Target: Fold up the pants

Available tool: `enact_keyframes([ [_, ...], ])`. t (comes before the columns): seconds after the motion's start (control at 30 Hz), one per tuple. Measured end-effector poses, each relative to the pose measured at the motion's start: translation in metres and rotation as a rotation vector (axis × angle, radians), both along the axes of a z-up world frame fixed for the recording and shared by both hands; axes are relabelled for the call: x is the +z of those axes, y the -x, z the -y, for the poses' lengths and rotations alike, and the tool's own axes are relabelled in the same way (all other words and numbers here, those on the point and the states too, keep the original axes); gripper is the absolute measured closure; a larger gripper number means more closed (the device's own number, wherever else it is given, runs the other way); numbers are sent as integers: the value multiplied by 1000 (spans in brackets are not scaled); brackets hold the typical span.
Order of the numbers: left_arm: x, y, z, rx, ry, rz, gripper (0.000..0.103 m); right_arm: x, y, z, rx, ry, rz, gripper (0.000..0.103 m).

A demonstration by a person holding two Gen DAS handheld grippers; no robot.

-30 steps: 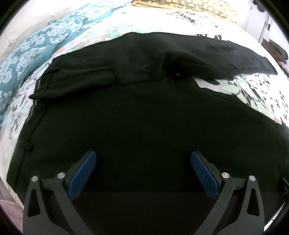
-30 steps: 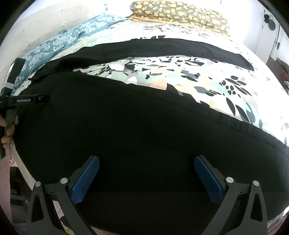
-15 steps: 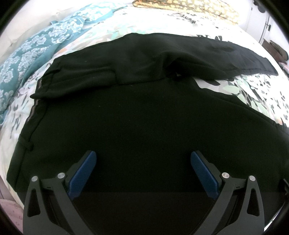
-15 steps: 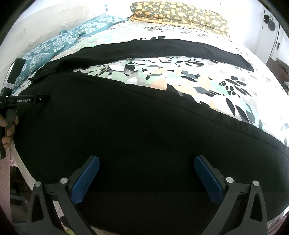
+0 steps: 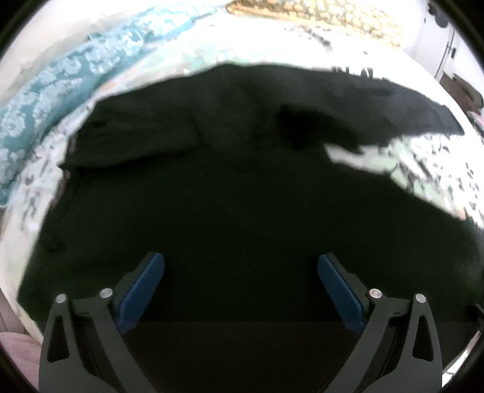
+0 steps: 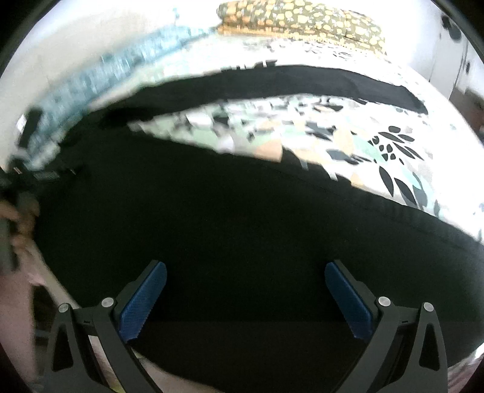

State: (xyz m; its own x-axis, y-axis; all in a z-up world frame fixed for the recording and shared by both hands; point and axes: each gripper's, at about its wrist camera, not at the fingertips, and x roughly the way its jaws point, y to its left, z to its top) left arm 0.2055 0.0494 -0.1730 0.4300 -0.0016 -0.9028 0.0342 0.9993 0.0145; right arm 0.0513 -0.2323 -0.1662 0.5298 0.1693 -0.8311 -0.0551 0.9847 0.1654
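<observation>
The bed (image 6: 393,157), w/ its leaf-print cover, takes up nearly all of both views and serves as the folding base; everything else is placed relative to it.

The black pants (image 5: 242,196) lie spread flat across the near part of the bed. One leg runs along the near edge and the other (image 6: 332,81) angles off further up, w/ a wedge of printed cover showing between them. Waist end (image 5: 90,145) sits toward the bed's left side, prob. laid open like this so one leg can be brought over the other.

A teal patterned cloth (image 5: 60,96) lies along the bed's far left edge. An olive and yellow pillow (image 6: 302,21) sits at the bed's far end, both well clear of the fold area.

The left tongs (image 5: 240,272) are wide apart, low over the near pants fabric toward the waist, gripping nothing. The right tongs (image 6: 245,281) are likewise spread, empty, over the near leg. In the right view, the hand (image 6: 18,214) holding the left tool shows at the bed's left edge, blurred.

Judging by the blur, both tools are moving. Likely about to pinch the near edge, one per end.
</observation>
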Motion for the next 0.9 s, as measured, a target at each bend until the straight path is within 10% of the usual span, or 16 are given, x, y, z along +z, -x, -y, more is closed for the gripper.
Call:
enact_keyframes([
  [0.3, 44, -73, -15, 93, 38, 125, 1, 19, -10, 36, -127, -36, 37, 0],
  [0.6, -15, -105, -46, 240, -18, 30, 1, 31, -24, 78, -215, -96, 44, 0],
  [0.9, -27, -93, -41, 205, -87, 135, 0, 76, -103, 197, -323, -120, 48, 0],
])
